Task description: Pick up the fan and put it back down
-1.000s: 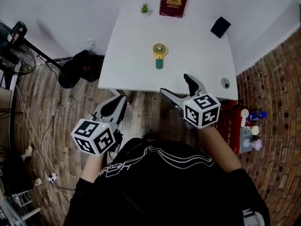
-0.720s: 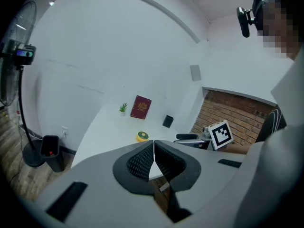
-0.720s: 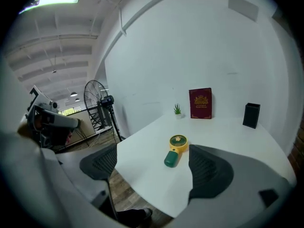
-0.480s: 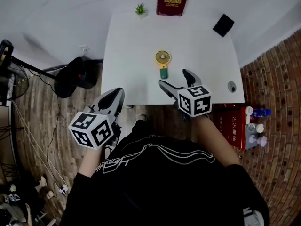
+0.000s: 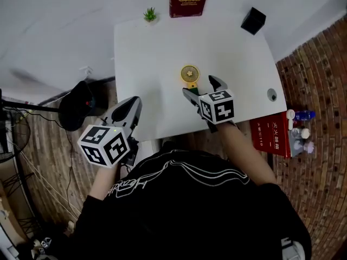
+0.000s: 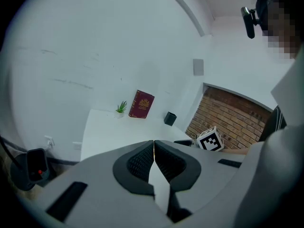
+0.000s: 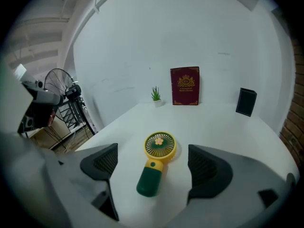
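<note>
Right jaws: the right gripper has its jaws spread wide with nothing between the pads. They are lined up to either side of the fan and not touching it.
Left jaws: the left gripper has its jaws pressed together on nothing. It hangs off the near left corner of the desk, above the floor.
Fan: it lies flat on the desk, right of the middle. The round yellow head points far and the green handle points near, towards the right gripper.
Handling: it looks like a small, light, hard plastic fan. The grille is probably thin and the smooth handle may slip.
Where to hold: across the green handle, low and square. The head would likely flex or roll under the pads.
Edges: the near edge of the desk runs just under the right gripper. The right edge is some way off.
Open room: the desk around the fan is bare. A red book, a small plant and a black box stand well apart at the far edge, so a lift straight up and back down should meet nothing.
</note>
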Motion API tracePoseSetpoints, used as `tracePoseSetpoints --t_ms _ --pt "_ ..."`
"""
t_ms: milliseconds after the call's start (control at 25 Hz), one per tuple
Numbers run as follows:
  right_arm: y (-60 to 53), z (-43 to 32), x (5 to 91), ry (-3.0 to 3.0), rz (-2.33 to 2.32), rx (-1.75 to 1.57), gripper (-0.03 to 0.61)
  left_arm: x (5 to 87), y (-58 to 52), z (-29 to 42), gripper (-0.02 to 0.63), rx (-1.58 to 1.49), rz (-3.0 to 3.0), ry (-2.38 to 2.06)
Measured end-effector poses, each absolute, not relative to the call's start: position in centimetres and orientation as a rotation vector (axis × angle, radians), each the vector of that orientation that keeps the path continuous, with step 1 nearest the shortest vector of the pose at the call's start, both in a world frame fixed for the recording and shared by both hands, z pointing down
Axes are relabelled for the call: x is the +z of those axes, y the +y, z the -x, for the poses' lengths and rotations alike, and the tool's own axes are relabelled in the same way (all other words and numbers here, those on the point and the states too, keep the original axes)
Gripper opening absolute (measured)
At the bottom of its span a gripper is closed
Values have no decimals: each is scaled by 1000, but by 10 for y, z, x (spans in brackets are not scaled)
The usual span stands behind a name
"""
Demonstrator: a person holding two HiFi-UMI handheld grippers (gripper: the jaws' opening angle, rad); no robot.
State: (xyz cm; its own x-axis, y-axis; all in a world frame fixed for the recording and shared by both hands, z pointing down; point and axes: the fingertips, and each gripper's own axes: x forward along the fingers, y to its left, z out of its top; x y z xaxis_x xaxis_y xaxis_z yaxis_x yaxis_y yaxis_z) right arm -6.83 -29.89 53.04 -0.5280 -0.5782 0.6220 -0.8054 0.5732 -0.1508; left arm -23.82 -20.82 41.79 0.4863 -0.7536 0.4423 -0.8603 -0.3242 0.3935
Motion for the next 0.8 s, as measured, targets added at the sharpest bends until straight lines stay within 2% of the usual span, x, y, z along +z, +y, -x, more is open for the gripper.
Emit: tracePoseSetpoints --t_ms 560,680,800 --pt "-336 85 585 -2143 -1148 558 443 453 -247 273 34 300 -2113 -1270" --pt "-340 85 590 -2118 -1149 538 431 457 -250 276 34 306 -2110 -1265" --pt "-341 85 594 -2098 -1151 521 392 458 -253 278 32 299 -2110 -1262"
